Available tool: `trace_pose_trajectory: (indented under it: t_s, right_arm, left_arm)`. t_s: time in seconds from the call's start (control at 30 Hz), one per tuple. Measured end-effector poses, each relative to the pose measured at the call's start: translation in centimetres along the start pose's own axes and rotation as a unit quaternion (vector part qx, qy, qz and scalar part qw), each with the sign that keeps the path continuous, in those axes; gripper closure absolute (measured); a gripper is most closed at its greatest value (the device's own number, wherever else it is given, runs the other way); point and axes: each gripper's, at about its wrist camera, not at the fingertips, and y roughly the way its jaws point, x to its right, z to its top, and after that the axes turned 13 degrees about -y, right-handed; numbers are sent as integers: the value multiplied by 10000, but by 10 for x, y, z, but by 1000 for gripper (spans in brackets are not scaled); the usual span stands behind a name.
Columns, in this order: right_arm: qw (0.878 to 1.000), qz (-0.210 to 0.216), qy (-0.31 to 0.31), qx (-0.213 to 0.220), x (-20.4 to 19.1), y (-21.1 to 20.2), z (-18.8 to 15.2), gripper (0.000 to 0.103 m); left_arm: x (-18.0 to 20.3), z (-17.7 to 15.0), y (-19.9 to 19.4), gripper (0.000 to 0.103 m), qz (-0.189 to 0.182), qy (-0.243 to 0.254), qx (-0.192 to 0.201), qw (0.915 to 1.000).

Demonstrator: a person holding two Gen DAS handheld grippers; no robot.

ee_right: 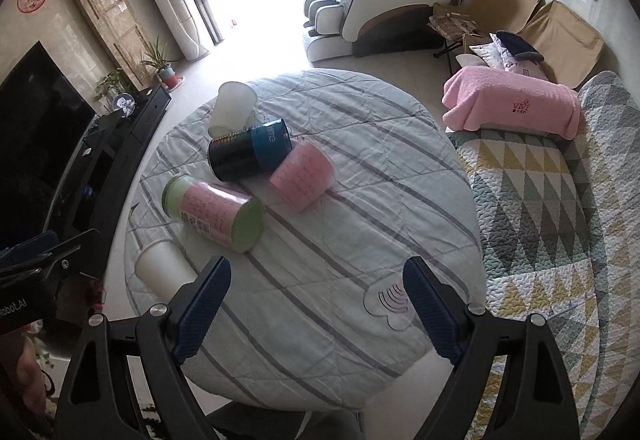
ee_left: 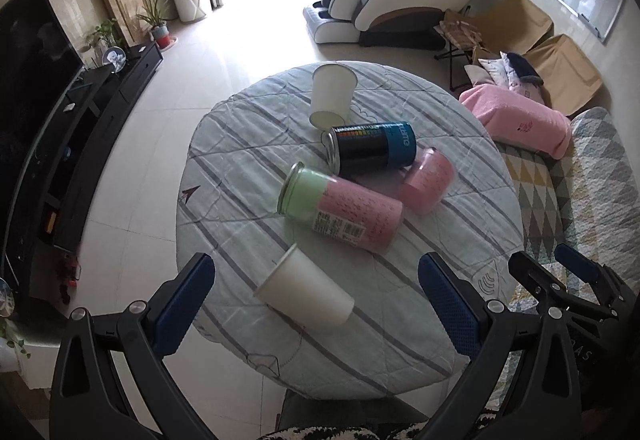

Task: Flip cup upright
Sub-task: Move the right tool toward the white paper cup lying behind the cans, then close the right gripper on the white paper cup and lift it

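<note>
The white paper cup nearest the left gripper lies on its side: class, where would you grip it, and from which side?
Grip the white paper cup across its mid-wall, from above, with the open left gripper. It lies flat on the table, rim toward the left edge, so its curved sides are exposed.

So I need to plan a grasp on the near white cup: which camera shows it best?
The left wrist view: the near white cup lies whole on its side between the open fingers. In the right wrist view the cup is partly hidden behind a finger.

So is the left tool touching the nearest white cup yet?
Apart. The left wrist view shows the left tool open, with tablecloth visible between each finger and the white cup lying on its side between them.
</note>
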Motion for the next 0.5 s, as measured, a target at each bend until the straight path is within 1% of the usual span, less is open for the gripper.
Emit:
trace_pose_trajectory:
  t_s: [0.1,0.23,0.33,0.43,0.5]
  right_arm:
    - [9998,-40,18,-194,-8,26,35,15]
    - [9992,34,64,-385,-21,64,83,15]
    - [9984,188,75,-527,-31,92,117,16]
    - [9975,202,7,-674,-42,118,148,16]
    - [9972,285,-46,-692,-49,134,165,16]
  left_arm:
    - [-8,35,22,0,-26,21,-119,9999]
    - [-21,79,50,0,41,41,-124,9999]
    - [-30,107,69,0,80,5,-140,9999]
    - [-39,132,88,0,108,-18,-208,9997]
    - [-43,142,97,0,165,-18,-219,9996]
